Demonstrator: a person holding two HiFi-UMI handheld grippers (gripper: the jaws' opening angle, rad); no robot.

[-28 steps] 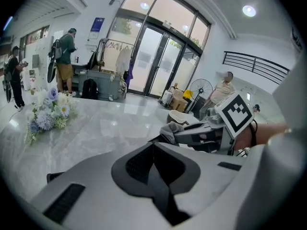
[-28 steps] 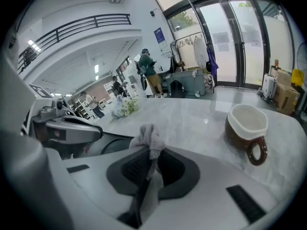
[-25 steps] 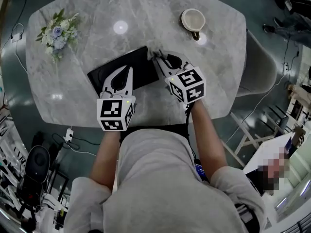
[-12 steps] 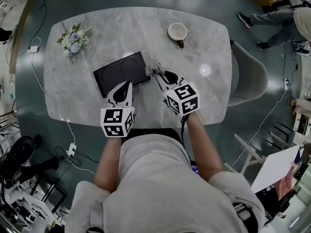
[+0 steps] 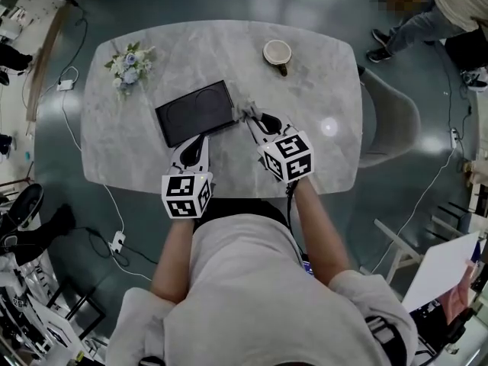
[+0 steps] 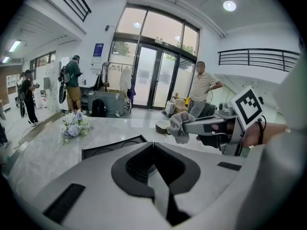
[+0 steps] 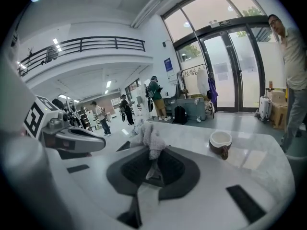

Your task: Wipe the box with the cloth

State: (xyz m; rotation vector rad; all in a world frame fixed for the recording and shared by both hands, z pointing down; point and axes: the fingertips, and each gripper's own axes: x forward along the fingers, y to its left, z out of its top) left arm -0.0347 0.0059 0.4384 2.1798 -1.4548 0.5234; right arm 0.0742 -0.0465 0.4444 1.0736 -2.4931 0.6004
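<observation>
A flat black box [image 5: 195, 113] lies on the grey marble table [image 5: 320, 90]. My right gripper [image 5: 248, 115] is shut on a small grey cloth [image 5: 245, 110], which hangs at the box's right end. In the right gripper view the cloth [image 7: 149, 138] bunches up out of the jaws. My left gripper [image 5: 204, 137] is shut and holds nothing, with its tips just short of the box's near edge. The left gripper view shows its jaws closed [image 6: 153, 143], the box [image 6: 112, 146] beyond them, and the cloth [image 6: 178, 123] in the right gripper.
A bunch of pale flowers [image 5: 130, 65] lies at the table's far left. A cup [image 5: 277, 52] stands at the far right. A grey chair [image 5: 389, 120] sits off the table's right end. Cables run over the floor at left, and people stand in the room beyond.
Both grippers have risen and drawn back toward me. The left gripper's tips have come off the box top to its near edge. The cloth stays in the right gripper.
</observation>
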